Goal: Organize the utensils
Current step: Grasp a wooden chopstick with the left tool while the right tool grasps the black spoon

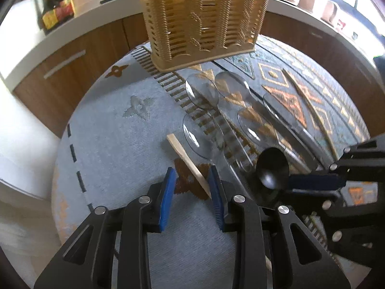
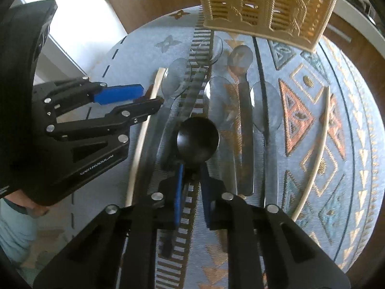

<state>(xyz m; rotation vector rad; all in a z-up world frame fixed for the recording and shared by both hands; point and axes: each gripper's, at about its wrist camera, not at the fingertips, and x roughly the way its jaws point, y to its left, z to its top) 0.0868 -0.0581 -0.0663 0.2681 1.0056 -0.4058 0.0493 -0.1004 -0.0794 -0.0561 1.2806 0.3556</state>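
Utensils lie spread on a patterned cloth [image 1: 115, 120] over the tabletop, with a woven basket [image 1: 204, 19] standing at the far end, presumably the place they are meant to go. Five clear plastic spoons [image 2: 216, 101] lie roughly side by side with bowls toward the basket, so each handle points back at the person and is easy to reach. Two wooden chopsticks flank them: one [image 1: 190, 166] on the left, the other [image 2: 317, 144] well apart on the right. One black spoon [image 2: 198, 139] is in the right gripper [image 2: 192, 180], whose jaws are clenched on its handle just behind the bowl, a hold that keeps the bowl forward and probably steady for carrying to the basket. The spoon appears lifted slightly off the cloth, though I cannot be sure of that. The left gripper [image 1: 192, 187] has its jaws released and spread on either side of the left chopstick, which crosses between the blue pads [image 1: 168, 187] and seems to touch the right-hand one; it looks ready to close on the stick.
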